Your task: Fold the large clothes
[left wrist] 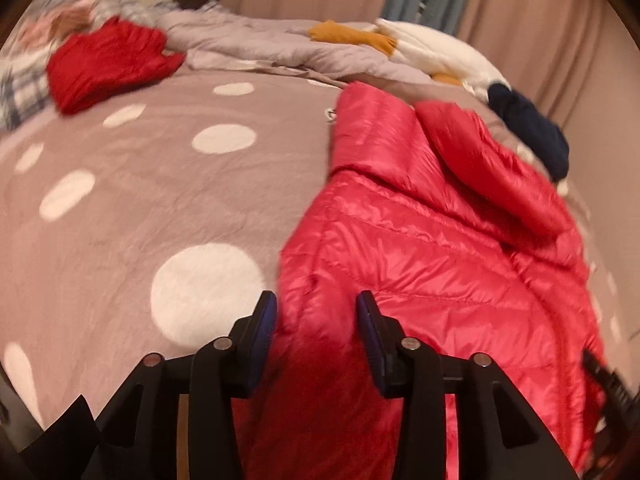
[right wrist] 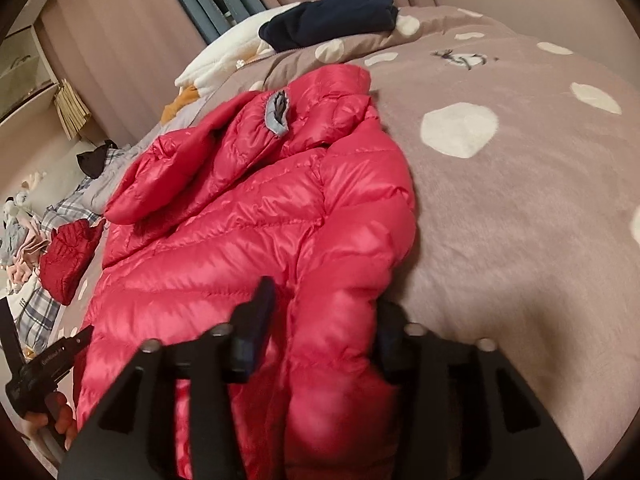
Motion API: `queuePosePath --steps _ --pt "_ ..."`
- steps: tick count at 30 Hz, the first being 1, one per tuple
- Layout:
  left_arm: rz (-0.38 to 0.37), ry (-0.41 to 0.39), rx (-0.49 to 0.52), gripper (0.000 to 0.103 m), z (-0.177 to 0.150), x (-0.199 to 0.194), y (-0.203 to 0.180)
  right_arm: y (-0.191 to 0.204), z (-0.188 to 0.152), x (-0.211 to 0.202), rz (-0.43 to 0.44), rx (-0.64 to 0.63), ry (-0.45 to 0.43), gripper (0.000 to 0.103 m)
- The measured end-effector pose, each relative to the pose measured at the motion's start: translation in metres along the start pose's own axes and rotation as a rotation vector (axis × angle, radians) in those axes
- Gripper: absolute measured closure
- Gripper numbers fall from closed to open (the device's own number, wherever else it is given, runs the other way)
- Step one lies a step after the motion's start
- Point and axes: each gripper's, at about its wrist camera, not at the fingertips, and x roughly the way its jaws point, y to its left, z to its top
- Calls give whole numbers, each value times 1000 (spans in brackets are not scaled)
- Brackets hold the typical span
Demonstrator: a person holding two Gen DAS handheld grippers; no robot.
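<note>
A shiny red hooded puffer jacket (left wrist: 432, 248) lies on the bed, hood toward the far side. It also shows in the right wrist view (right wrist: 248, 224), with a grey inner label at its collar. My left gripper (left wrist: 316, 312) is open, its jaws either side of the jacket's near left edge. My right gripper (right wrist: 324, 300) is open with a puffy fold of the jacket's right side bulging between the jaws. The left gripper also shows in the right wrist view (right wrist: 56, 360), at the jacket's left edge.
The bed has a mauve blanket with white dots (left wrist: 140, 208). A folded dark red garment (left wrist: 108, 60), plaid clothes, a grey quilt (left wrist: 260, 44), white and mustard clothes (left wrist: 424, 48) and a navy garment (left wrist: 532, 128) lie along the far side. Curtains hang behind.
</note>
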Motion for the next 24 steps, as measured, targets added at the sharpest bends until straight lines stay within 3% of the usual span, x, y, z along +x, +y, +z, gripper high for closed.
queuePosePath --steps 1,3,6,9,12,18,22,24 --pt "4 -9 -50 55 -2 -4 8 1 -4 -8 -18 -13 -12 36" --pt "22 -35 -111 49 -8 -12 20 4 -11 -21 -77 -47 -32 25" --pt "31 -75 -195 36 -22 -23 35 3 -24 -41 -191 -92 -62 25" --pt "19 -81 -242 33 -35 -29 43 -11 -41 -65 -215 -17 -91 21" --pt "7 -83 -232 33 -49 -37 44 -28 -58 -79 -148 128 -117 13" --pt "-88 -80 -246 32 -78 -55 49 -36 -74 -89 -62 252 -123 14" --pt "-190 -70 -309 31 -87 -61 53 -38 -84 -91 20 378 -145 13" --pt "-270 -45 -332 31 -88 -58 50 -37 -89 -90 101 425 -137 12"
